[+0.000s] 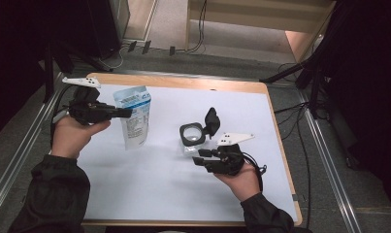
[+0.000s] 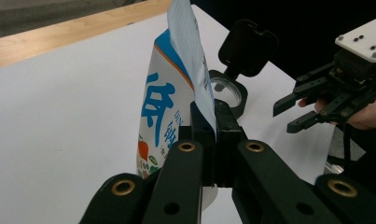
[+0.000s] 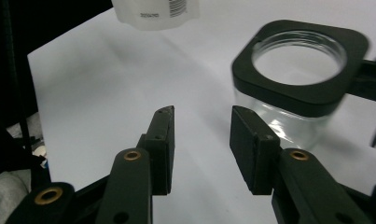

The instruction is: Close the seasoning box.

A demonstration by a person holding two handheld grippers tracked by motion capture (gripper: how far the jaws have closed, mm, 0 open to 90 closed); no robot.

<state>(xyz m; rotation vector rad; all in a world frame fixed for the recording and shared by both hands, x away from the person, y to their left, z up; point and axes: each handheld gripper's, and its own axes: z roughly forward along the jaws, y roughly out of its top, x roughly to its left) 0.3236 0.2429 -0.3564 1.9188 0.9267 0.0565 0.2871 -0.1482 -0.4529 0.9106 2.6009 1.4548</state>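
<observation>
**High view: pouch lifted, jar standing open**

High view shows our left gripper (image 1: 126,112) clamped on the top edge of the white-and-blue pouch (image 1: 133,121), held upright at the left of the white table (image 1: 149,189). The glass jar (image 1: 192,136) stands right of it near the middle, its black lid (image 1: 212,121) flipped up. Our right gripper (image 1: 199,157) sits just near of the jar, jaws parted and empty. We judge we are bringing the pouch to the jar; next we should steady the jar and tip the pouch over its mouth.
</observation>
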